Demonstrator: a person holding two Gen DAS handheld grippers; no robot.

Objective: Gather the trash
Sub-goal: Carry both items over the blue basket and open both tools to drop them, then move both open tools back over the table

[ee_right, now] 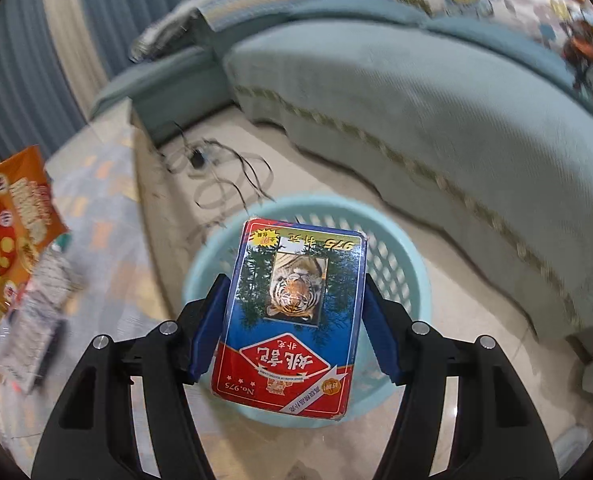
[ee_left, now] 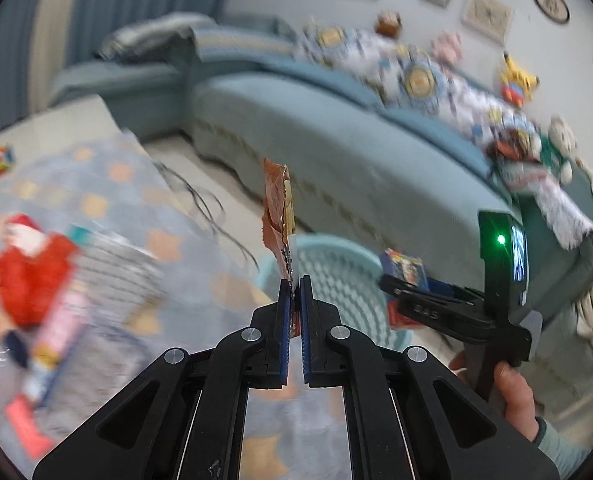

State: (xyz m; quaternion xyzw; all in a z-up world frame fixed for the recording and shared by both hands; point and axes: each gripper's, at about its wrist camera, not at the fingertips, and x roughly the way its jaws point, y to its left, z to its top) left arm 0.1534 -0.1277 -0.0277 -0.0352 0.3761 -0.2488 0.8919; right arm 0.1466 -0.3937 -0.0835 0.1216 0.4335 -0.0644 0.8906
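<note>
Red-and-blue tiger card box (ee_right: 292, 316) clamped in right jaws above basket (ee_right: 412, 264); left jaws pinch a seemingly crumpled orange wrapper (ee_left: 277, 204).

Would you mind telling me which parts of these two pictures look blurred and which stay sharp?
Left wrist view: the left claw and its orange foil wrapper are sharp; the patterned table clutter smears. Right wrist view: the tiger-print card box is crisp; the teal sofa is soft.

card box (ee_right: 292, 316): glossy printed cardboard | snack wrapper (ee_left: 278, 216): crinkled shiny foil | basket (ee_right: 412, 264): smooth perforated plastic | sofa (ee_right: 436, 112): matt woven cloth | floor (ee_right: 168, 216): polished tile | right gripper (ee_right: 292, 316): matt black plastic, blue rubbery pads
</note>
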